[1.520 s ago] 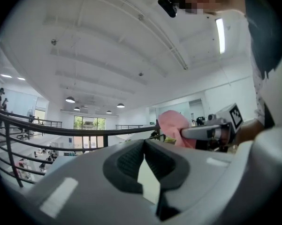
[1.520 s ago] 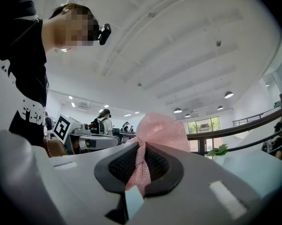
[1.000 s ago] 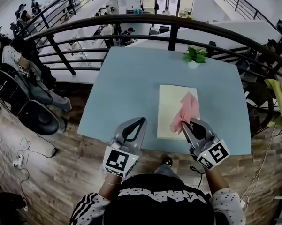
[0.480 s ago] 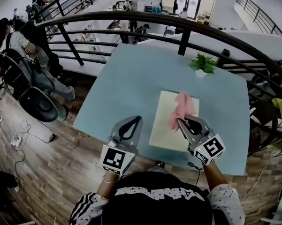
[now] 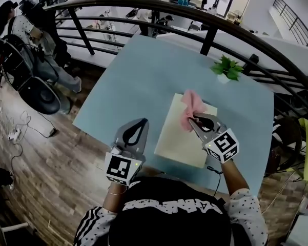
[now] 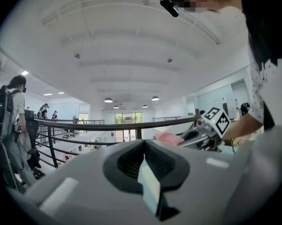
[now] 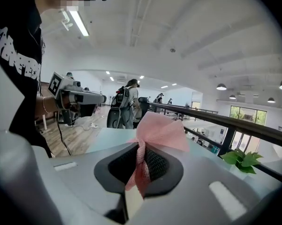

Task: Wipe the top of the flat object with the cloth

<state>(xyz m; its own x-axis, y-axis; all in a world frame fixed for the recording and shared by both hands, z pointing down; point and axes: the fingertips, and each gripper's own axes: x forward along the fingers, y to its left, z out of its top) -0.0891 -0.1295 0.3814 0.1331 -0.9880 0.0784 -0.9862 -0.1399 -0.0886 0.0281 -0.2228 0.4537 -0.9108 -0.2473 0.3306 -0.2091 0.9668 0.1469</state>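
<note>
While the right gripper (image 5: 193, 121) clamps the pink cloth (image 5: 190, 105) over the far end of the board (image 5: 175, 137), left gripper (image 5: 140, 123) with jaws together, empty, left of the board, above the desk (image 5: 138, 70).

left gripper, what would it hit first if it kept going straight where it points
Probably nothing close: the left gripper points across the table, left of the flat object; the railing beyond comes next, depth unclear.
</note>
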